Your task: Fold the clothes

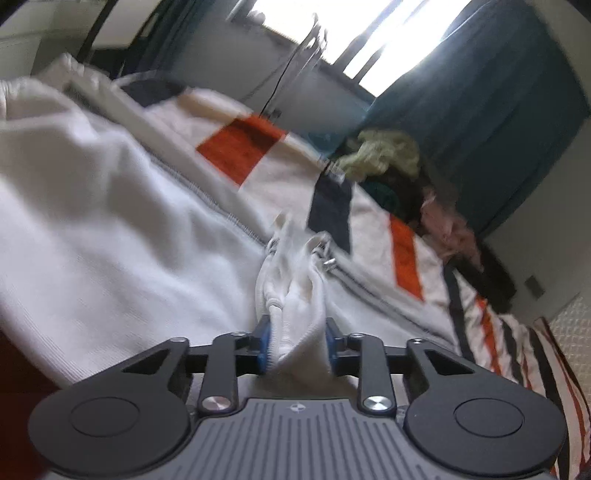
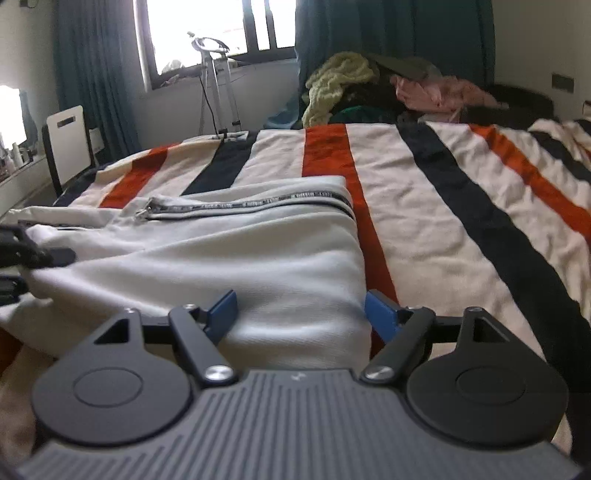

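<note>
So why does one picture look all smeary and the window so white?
Left wrist view: motion blur smears the white zip jacket and the striped blanket, and the window glares to plain white. Right wrist view: much sharper, you can see the zipper teeth, though the window is still washed out. Both views bulge at the edges from the fisheye lens.

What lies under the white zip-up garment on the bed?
The white zip-up garment rests on a cream bedspread with orange and navy stripes, which shows past its edges. Anything directly beneath the garment is covered.
</note>
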### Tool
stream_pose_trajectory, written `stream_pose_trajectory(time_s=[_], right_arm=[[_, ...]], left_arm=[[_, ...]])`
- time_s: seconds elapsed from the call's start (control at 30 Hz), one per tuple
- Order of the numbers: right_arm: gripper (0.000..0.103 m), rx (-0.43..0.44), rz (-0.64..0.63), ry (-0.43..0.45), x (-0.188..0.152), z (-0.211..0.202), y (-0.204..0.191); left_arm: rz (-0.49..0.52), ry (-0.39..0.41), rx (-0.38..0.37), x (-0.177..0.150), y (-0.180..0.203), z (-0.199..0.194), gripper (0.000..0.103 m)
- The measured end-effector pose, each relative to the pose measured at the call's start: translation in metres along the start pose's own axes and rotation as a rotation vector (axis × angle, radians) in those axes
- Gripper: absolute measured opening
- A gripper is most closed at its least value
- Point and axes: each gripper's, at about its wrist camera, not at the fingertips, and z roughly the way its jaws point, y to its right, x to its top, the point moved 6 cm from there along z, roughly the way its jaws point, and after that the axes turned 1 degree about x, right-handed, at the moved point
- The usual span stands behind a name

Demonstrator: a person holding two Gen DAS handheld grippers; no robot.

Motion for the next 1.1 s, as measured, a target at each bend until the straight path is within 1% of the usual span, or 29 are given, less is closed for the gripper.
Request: stream_pose_trajectory(time_s=[0.07,0.13,0.2,0.27,0.37,0.47,0.5,0.53,0.57,0.6,0.67,0.7,0.73,0.8,1.0,1.07,1.1], right_arm=[[0.079,0.016,-0.003,0.023,0.003,-0.002,-0.004],[0.078,0.026,-0.010,0.025,0.004,-0.003,-0.007],[0.079,0.031,-0.023,0.014,0.002,-0.001,-0.010],[0.079,0.020,-0.040,0.001,-0.002,0.003,-0.012],[0.081,0.019,-0.052,-0.001,-0.004,0.006,-0.013],[0.081,0.025,-0.028,-0.004,-0.003,0.006,-0.010],[0.081,0.028,-0.018,-0.005,-0.003,0.005,-0.009],[0.081,0.030,-0.012,-0.005,-0.003,0.006,-0.008],[0.081,0.031,-0.010,-0.006,-0.004,0.005,-0.008],[0.081,0.031,-0.009,-0.007,-0.004,0.005,-0.008],[0.081,0.032,-0.004,-0.006,-0.004,0.005,-0.007],[0.081,0.034,0.001,-0.005,-0.004,0.005,-0.007],[0.081,0.036,0.006,-0.004,-0.003,0.005,-0.006],[0.081,0.040,0.015,-0.001,-0.003,0.005,-0.005],[0.081,0.045,0.020,0.006,-0.004,0.002,-0.004],[0.081,0.047,0.030,0.008,-0.004,0.001,-0.003],[0.080,0.047,0.035,0.009,-0.005,0.001,-0.002]], left_arm=[[0.028,0.039,-0.002,0.001,0.006,-0.018,0.023],[0.047,0.037,0.028,-0.004,0.004,-0.028,0.023],[0.078,-0.002,0.083,-0.012,-0.001,-0.023,0.024],[0.074,-0.048,0.115,-0.019,-0.008,-0.014,0.026],[0.042,-0.059,0.108,-0.019,-0.014,-0.011,0.032],[0.034,-0.071,0.100,-0.020,-0.017,-0.016,0.035],[0.033,-0.079,0.096,-0.020,-0.017,-0.016,0.038],[0.023,-0.086,0.084,-0.019,-0.018,-0.017,0.044],[0.008,-0.092,0.067,-0.018,-0.020,-0.019,0.048],[-0.007,-0.099,0.049,-0.018,-0.021,-0.020,0.057],[-0.049,-0.093,0.042,-0.016,-0.024,-0.030,0.072],[-0.071,-0.077,0.062,-0.016,-0.029,-0.039,0.088],[-0.093,-0.053,0.095,-0.014,-0.035,-0.049,0.096],[-0.166,-0.032,0.129,-0.008,-0.052,-0.065,0.099],[-0.408,0.015,0.206,0.013,-0.106,-0.111,0.099],[-0.437,0.049,0.207,0.024,-0.118,-0.122,0.102],[-0.451,0.052,0.204,0.027,-0.124,-0.119,0.103]])
